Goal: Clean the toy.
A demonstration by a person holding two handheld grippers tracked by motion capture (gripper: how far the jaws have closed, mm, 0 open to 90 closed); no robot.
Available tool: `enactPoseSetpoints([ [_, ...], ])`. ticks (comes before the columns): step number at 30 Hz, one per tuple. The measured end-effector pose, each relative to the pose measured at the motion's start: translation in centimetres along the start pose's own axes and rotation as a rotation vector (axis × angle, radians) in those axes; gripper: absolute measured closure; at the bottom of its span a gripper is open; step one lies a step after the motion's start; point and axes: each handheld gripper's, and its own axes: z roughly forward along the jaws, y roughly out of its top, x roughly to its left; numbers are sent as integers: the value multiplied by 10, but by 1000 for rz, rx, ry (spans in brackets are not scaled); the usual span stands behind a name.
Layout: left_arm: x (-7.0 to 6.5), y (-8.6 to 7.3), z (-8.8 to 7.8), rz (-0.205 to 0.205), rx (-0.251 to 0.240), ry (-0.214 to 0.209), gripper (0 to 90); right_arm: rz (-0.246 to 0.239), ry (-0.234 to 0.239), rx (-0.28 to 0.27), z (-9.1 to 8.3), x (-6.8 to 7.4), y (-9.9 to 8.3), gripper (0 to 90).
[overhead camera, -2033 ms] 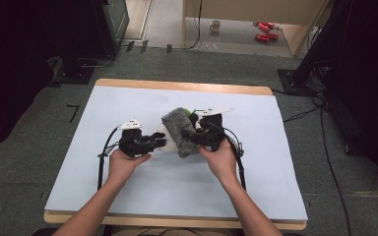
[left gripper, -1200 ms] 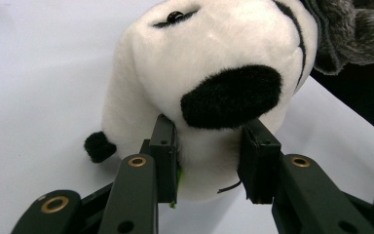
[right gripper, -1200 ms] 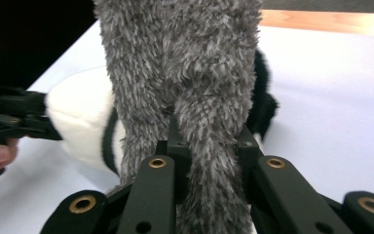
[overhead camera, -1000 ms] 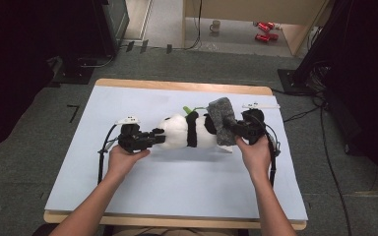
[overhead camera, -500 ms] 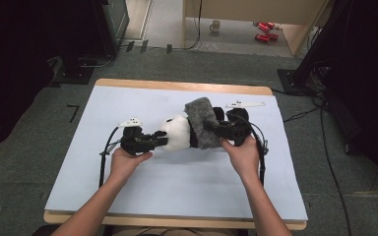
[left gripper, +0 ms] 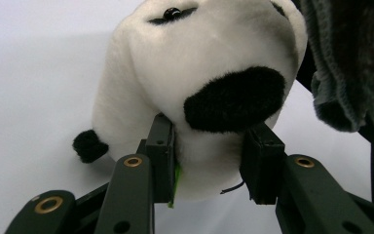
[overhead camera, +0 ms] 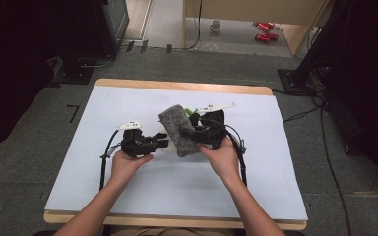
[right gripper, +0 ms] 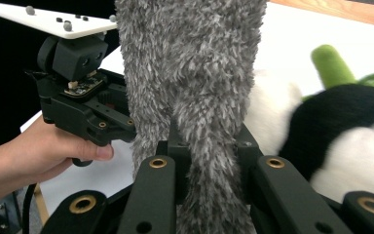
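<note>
Grey fuzzy cloth point(right gripper: 190, 97) and plush panda point(left gripper: 195, 83), no legible writing

Lab: carpet floor point(overhead camera: 39, 147), trailing cables point(overhead camera: 332, 162)

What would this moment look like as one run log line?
left gripper: shut on panda toy, holding it on the table | right gripper: shut on grey cloth, draped over the toy | step: covering toy

right gripper point(overhead camera: 184, 132) carried grey fuzzy cloth point(overhead camera: 177, 129) leftward, now draped over the panda plush point(left gripper: 195, 83)
</note>
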Motion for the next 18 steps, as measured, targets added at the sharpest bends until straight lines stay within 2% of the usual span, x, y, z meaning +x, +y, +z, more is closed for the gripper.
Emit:
enactPoseSetpoints([
  [6, -3, 0, -1, 7, 4, 9, 621, -18, 20, 18, 16, 9, 1, 772],
  [8, -5, 0, -2, 2, 8, 8, 622, -24, 10, 34, 22, 10, 0, 764],
  [9, -5, 0, -2, -3, 14, 9, 625, -32, -15, 42, 25, 9, -1, 760],
  [10, -4, 0, -3, -12, 16, 6, 626, -41, -19, 43, 27, 8, -2, 761],
  [13, -2, -1, -3, -13, 13, 2, 633, -13, 0, 30, 28, -1, -4, 770],
  [18, -2, 0, -4, -7, 18, 5, 639, -29, -9, 32, 26, -6, -4, 771],
])
